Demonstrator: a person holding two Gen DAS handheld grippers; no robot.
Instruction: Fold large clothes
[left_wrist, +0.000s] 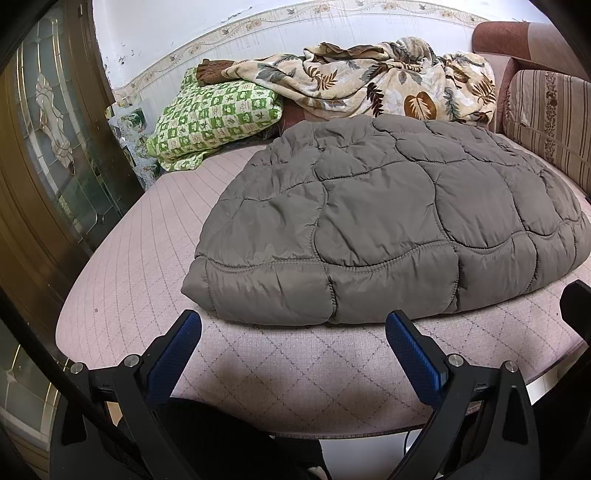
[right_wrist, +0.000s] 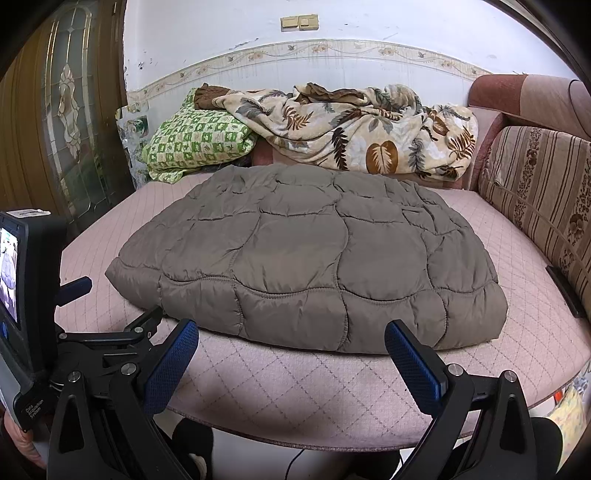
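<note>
A grey-brown quilted padded garment (left_wrist: 384, 221) lies folded into a thick flat bundle on the pink sofa seat (left_wrist: 155, 236). It also shows in the right wrist view (right_wrist: 306, 258). My left gripper (left_wrist: 293, 325) is open and empty, just in front of the bundle's near edge, over the seat. My right gripper (right_wrist: 291, 332) is open and empty, also just short of the near edge. The left gripper's body (right_wrist: 103, 332) shows at the left of the right wrist view. Neither gripper touches the garment.
A green checked pillow (left_wrist: 218, 114) and a leaf-print blanket (left_wrist: 373, 81) are piled at the back of the seat. A striped back cushion (right_wrist: 543, 188) stands at the right. A wooden glass-panel door (left_wrist: 55, 147) is at the left. The seat's front edge (right_wrist: 295, 439) is below my grippers.
</note>
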